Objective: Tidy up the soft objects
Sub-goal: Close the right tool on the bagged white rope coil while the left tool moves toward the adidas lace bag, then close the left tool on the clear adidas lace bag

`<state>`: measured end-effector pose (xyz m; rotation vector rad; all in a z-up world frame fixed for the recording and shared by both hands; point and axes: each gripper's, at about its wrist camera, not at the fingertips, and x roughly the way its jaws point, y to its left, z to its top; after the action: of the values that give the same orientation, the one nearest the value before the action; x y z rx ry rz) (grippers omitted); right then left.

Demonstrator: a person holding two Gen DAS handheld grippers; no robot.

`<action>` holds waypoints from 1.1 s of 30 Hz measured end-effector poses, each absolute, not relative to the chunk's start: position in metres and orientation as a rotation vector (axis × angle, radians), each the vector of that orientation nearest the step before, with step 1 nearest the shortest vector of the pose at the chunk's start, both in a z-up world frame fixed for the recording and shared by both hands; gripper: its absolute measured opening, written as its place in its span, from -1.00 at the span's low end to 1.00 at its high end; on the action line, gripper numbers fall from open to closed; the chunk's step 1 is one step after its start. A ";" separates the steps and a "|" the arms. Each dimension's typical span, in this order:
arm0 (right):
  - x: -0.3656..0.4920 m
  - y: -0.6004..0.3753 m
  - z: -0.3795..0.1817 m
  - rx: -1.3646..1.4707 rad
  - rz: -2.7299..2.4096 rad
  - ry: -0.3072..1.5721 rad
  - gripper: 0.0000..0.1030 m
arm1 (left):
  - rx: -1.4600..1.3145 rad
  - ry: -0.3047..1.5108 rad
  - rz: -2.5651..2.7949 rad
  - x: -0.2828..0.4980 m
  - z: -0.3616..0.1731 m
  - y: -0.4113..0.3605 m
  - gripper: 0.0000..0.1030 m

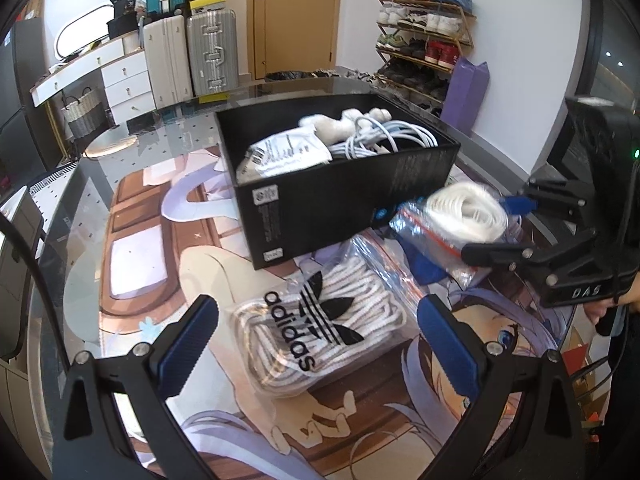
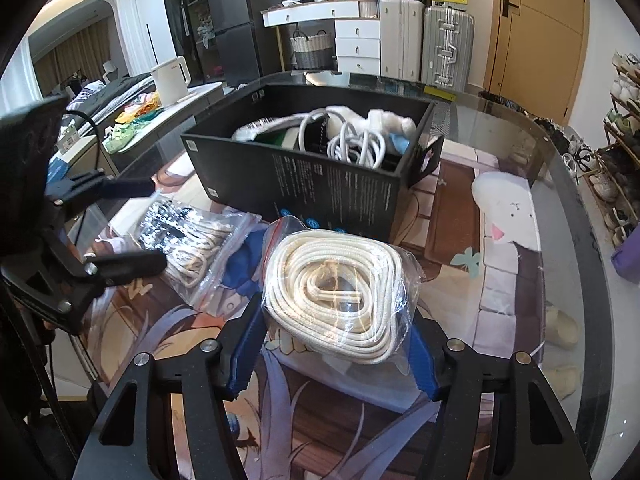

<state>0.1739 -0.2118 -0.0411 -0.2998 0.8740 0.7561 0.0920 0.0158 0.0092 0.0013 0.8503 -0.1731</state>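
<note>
A black box stands on the table and holds white cables, a plush toy and a white pouch. My right gripper is shut on a clear bag of coiled white rope and holds it in front of the box; the bag shows in the left wrist view too. My left gripper is open above an adidas bag of white laces, also in the right wrist view, lying on the mat.
The glass table top carries an anime print mat. A white kettle stands at the far left. Suitcases, a drawer unit and a shoe rack line the room beyond the table.
</note>
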 end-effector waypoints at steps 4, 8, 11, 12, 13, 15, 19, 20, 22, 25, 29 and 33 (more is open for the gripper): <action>0.171 -0.214 -0.034 -0.286 0.770 0.858 0.24 | 0.023 0.868 -0.193 0.091 0.005 0.010 0.95; 0.172 -0.215 -0.036 -0.282 0.772 0.869 0.24 | 0.044 0.880 -0.210 0.091 0.002 0.005 0.95; 0.172 -0.214 -0.036 -0.282 0.776 0.873 0.24 | 0.063 0.887 -0.222 0.089 0.000 0.001 0.95; 0.173 -0.214 -0.036 -0.282 0.776 0.872 0.24 | 0.068 0.889 -0.224 0.089 0.000 0.000 0.95; 0.173 -0.214 -0.035 -0.282 0.777 0.872 0.24 | 0.074 0.891 -0.228 0.088 0.000 -0.001 0.95; 0.173 -0.213 -0.036 -0.283 0.775 0.873 0.24 | 0.083 0.903 -0.239 0.088 0.000 -0.003 0.95; 0.174 -0.214 -0.036 -0.282 0.773 0.876 0.24 | 0.100 0.935 -0.296 0.084 0.000 -0.007 0.95; 0.173 -0.214 -0.036 -0.283 0.773 0.876 0.24 | 0.100 0.935 -0.312 0.082 0.002 -0.008 0.95; 0.174 -0.214 -0.036 -0.283 0.772 0.877 0.25 | 0.101 0.912 -0.314 0.079 0.007 -0.008 0.95; 0.174 -0.214 -0.036 -0.283 0.773 0.877 0.25 | 0.080 0.880 -0.289 0.081 0.011 -0.002 0.95; 0.174 -0.214 -0.037 -0.286 0.774 0.879 0.24 | 0.025 0.850 -0.243 0.088 0.009 0.007 0.95; 0.174 -0.215 -0.039 -0.286 0.776 0.883 0.25 | -0.018 0.830 -0.245 0.092 0.006 0.009 0.95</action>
<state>0.1743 -0.2151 -0.0389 -0.2861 0.8832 0.7755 0.0922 0.0094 0.0063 -0.0184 0.8299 -0.2454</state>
